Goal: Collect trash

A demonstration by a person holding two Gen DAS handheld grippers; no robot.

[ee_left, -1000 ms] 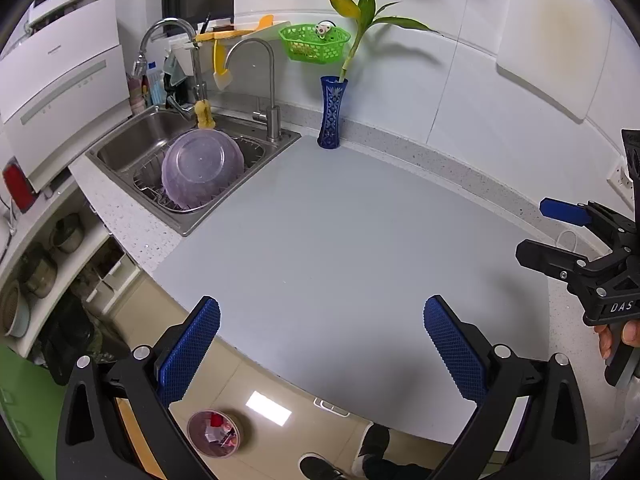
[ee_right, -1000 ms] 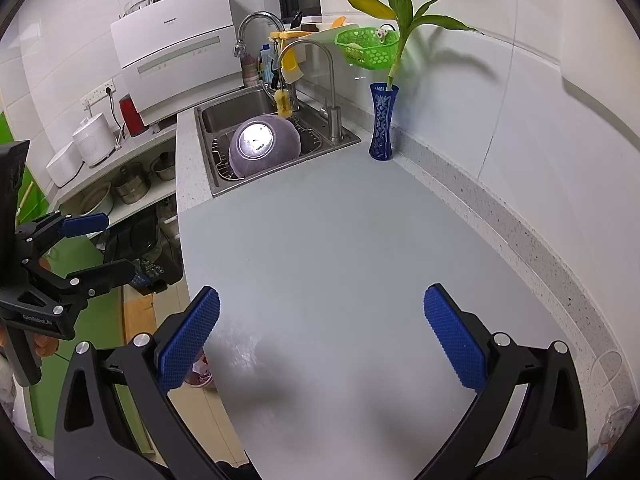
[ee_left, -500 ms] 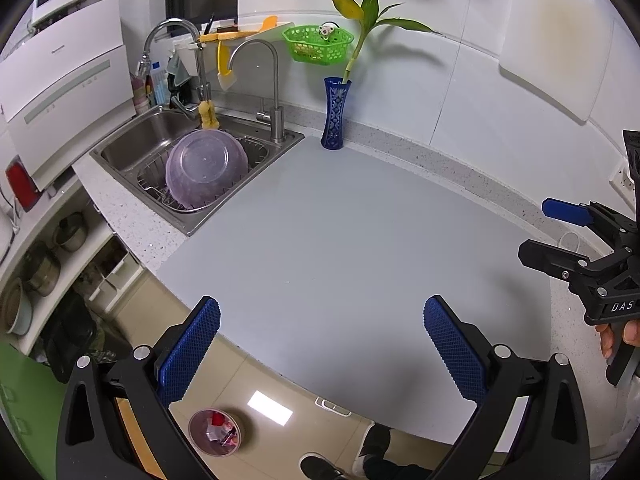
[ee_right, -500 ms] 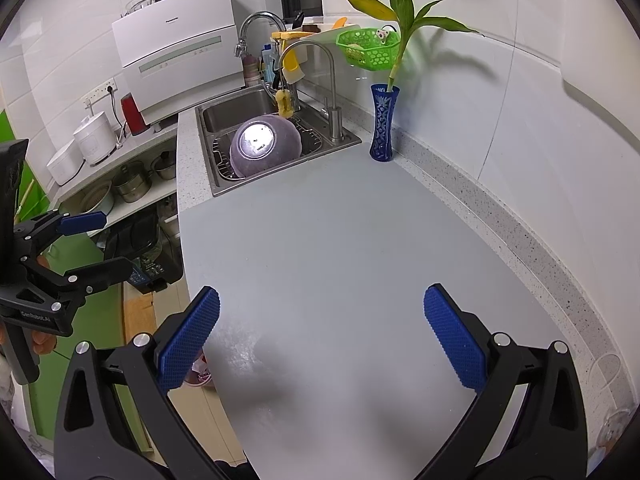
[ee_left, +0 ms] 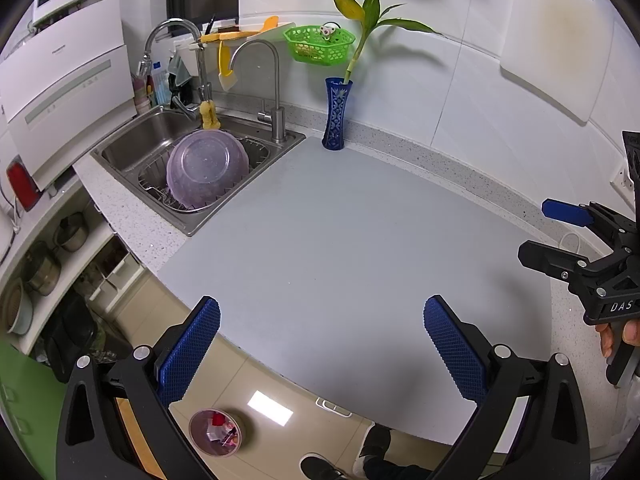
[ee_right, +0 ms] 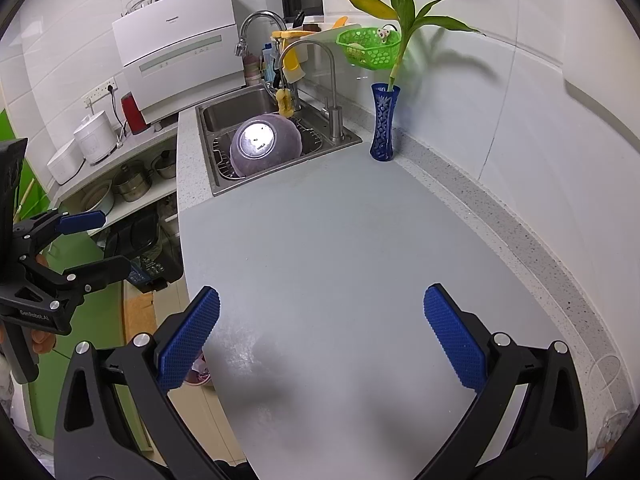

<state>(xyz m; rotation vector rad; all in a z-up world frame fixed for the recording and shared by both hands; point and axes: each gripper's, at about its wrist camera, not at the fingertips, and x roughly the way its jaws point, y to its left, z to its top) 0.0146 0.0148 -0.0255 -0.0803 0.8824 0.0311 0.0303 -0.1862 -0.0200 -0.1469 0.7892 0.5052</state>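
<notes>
My left gripper [ee_left: 320, 344] hangs open over the front edge of the grey countertop [ee_left: 340, 240], with nothing between its blue pads. Below it on the floor stands a small round bin [ee_left: 216, 432] holding red and pink scraps, the only trash I see. My right gripper [ee_right: 320, 336] is open and empty above the same countertop [ee_right: 340, 240]. Each gripper shows in the other's view: the right gripper [ee_left: 544, 232] at the right edge, the left gripper [ee_right: 104, 244] at the left edge beyond the counter. A sliver of the bin [ee_right: 198, 376] peeks out beside my right gripper's left finger.
A steel sink [ee_left: 132, 152] at the back left holds an upturned purple bowl [ee_left: 206, 172]. A blue vase [ee_left: 336, 114] with a green plant stands by the wall, under a green basket [ee_left: 320, 44]. Shelves with pots [ee_left: 44, 264] lie left of the counter. A person's shoe [ee_left: 320, 468] is on the floor.
Almost nothing: the left wrist view has drifted slightly, so the sink and vase sit a touch further right. Both grippers stay open and empty.
</notes>
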